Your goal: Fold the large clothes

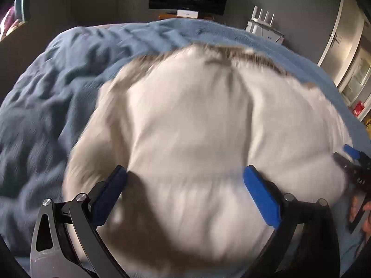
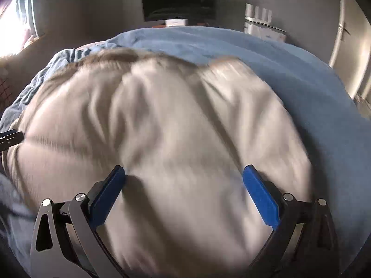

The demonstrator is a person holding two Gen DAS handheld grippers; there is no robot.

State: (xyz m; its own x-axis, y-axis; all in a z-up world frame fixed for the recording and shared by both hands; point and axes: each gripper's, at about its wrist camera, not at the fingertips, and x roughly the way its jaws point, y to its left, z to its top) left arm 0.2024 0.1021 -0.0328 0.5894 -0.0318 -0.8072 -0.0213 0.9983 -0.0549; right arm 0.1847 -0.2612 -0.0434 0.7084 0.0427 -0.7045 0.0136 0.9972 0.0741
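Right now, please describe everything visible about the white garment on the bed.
The white garment is large, soft and fleecy-looking, blurred, with a brownish far edge. It lies spread and creased on the blue blanket. The left gripper and right gripper stand open over its near part; grip contact is unclear.
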